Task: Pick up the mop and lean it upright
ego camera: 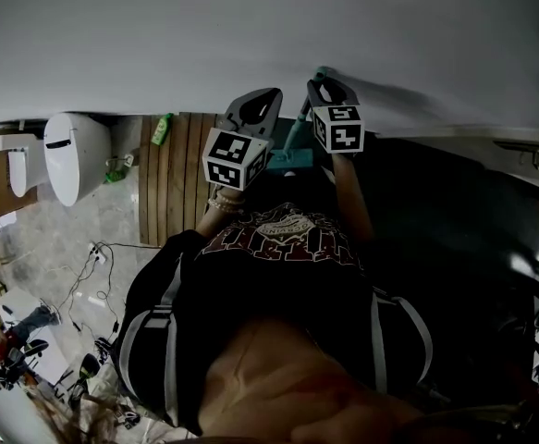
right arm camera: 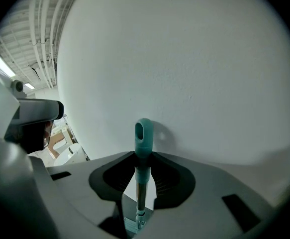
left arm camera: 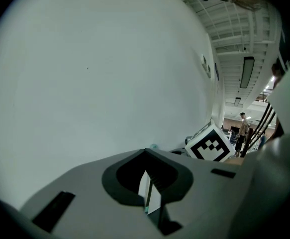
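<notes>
The mop stands upright against the white wall (ego camera: 251, 35). Its teal handle tip (right arm camera: 143, 138) is close to the wall and throws a shadow on it. The pole (ego camera: 297, 135) runs down to the mop head (ego camera: 292, 162) on the floor. My right gripper (ego camera: 329, 86) is around the top of the handle. The pole passes between its jaws, and the wall shows on both sides of it, so the jaws stand open. My left gripper (ego camera: 251, 109) is held just left of the mop. It has a narrow gap between its jaws, with nothing in it.
A white toilet (ego camera: 70, 155) stands at the left beside a wooden slatted floor (ego camera: 172, 188), with a green bottle (ego camera: 162, 129) at the wall. Cables (ego camera: 93, 257) trail over the tiles. A person (left arm camera: 242, 128) stands far off in the hall.
</notes>
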